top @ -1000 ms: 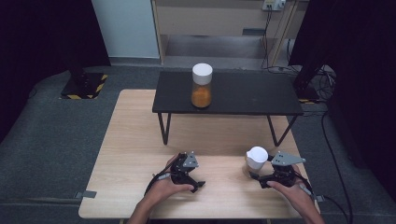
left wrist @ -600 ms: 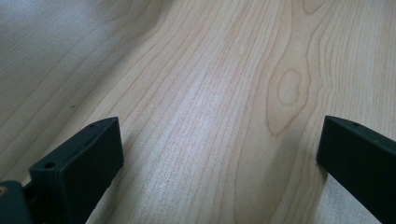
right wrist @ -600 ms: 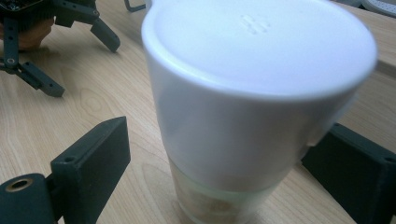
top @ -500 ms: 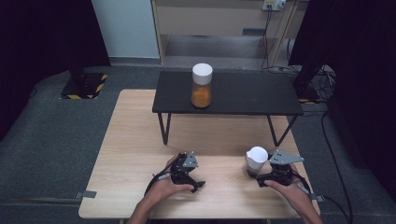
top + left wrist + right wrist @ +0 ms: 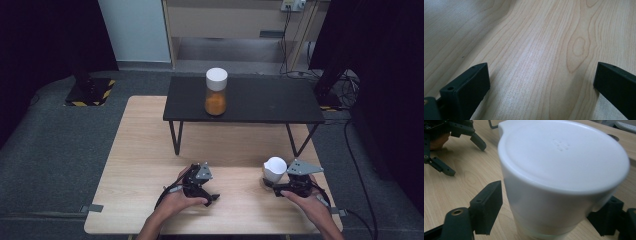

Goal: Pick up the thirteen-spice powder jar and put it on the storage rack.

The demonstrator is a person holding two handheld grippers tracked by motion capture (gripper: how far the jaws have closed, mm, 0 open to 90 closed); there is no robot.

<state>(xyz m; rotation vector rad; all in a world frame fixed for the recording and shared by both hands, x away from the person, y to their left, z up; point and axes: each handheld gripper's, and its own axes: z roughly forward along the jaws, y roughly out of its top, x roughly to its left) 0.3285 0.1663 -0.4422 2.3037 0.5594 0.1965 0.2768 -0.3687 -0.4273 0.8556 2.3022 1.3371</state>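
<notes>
A white lidded cup (image 5: pixel 559 172) stands on the wooden table (image 5: pixel 145 150) at the front right, also seen as the cup (image 5: pixel 275 169) in the high view. My right gripper (image 5: pixel 549 217) has it between its jaws. They have just been closing, and the left pad (image 5: pixel 490 205) lies against the cup's wall; the other pad is mostly hidden behind it. My right gripper (image 5: pixel 274 183) rests low on the table. My left gripper (image 5: pixel 541 82) is open wide over bare wood, and my left gripper (image 5: pixel 202 187) sits at the front centre.
A low black table (image 5: pixel 260 102) stands across the far half of the wooden table. On it is a clear jar (image 5: pixel 216 92) with orange contents and a white lid. The other gripper's black fingers (image 5: pixel 477 141) lie to the cup's left.
The right gripper has edged slightly in toward the white cup. Both hands and the cup stay where they were.
</notes>
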